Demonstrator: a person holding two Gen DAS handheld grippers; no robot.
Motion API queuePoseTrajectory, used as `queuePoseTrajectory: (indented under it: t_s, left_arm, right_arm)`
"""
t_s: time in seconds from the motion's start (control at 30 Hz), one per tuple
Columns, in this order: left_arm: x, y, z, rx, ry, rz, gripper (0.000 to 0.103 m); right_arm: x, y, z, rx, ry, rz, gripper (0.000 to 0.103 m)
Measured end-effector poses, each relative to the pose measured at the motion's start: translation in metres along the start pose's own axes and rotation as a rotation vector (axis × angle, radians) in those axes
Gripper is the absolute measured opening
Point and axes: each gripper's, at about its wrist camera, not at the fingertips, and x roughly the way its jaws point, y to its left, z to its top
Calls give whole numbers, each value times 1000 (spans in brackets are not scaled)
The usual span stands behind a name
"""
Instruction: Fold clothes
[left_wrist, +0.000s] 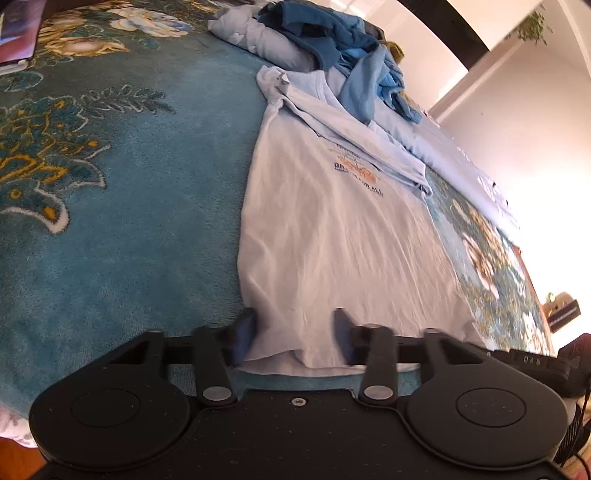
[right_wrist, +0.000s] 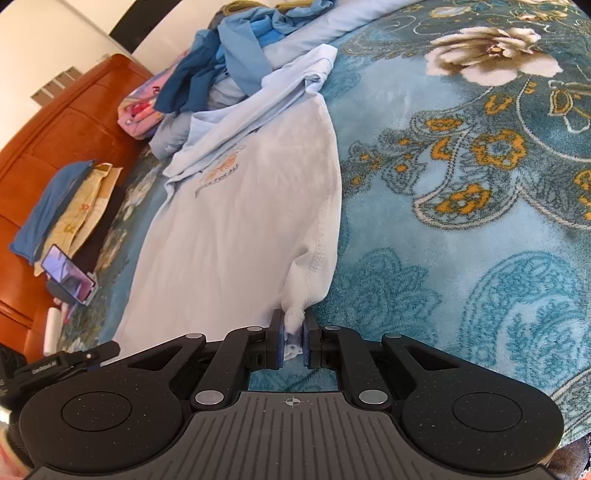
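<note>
A pale blue T-shirt (left_wrist: 332, 229) with an orange and dark chest print lies lengthwise on a teal floral blanket (left_wrist: 110, 221), one sleeve folded over its chest. My left gripper (left_wrist: 295, 332) stands open at the hem's left corner, its fingers straddling the cloth edge. In the right wrist view the same T-shirt (right_wrist: 236, 221) stretches away from my right gripper (right_wrist: 293, 332), which is shut on the hem's right corner, bunched between the blue pads. The left gripper's black body (right_wrist: 62, 363) shows at the lower left there.
A heap of blue garments (left_wrist: 332, 40) lies beyond the collar, with a pale sheet (left_wrist: 443, 151) along the right. An orange headboard (right_wrist: 55, 147), folded cloths (right_wrist: 66, 210), a phone (right_wrist: 68, 275) and a pink bundle (right_wrist: 140, 110) sit left of the T-shirt. Bare blanket (right_wrist: 480, 221) spreads to the right.
</note>
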Motion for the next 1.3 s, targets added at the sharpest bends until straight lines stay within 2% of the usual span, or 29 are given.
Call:
queuePoseTrajectory:
  t_s: [0.07,0.13,0.33,0.6,0.77,0.97,1.3]
  left_arm:
    - [0,2,0,-6,-2,9,10]
    - [0,4,1,-10,-9,4,5]
    - [-12,0,13,4,-84,-65,4]
    - [-21,-13,57,52,-217,-137,3]
    - [-1,-25,104,107,-258,-133,3]
    - [22,-39,159,174,-307,-128,3]
    - [104,-54,255,200,-326,-52,3]
  right_arm:
    - [-3,4,0,-18,-8,-15,6]
    - [-6,7,0,-26,-18,-15,6]
    - [-18,15,10,-32,-63,23,6]
    - [-26,24,49,-23,-140,58,6]
    - [-15,33,87,-38,-182,59,6]
    - [11,46,152,-90,-222,47,6]
    - [88,54,256,-159,-238,-44,6]
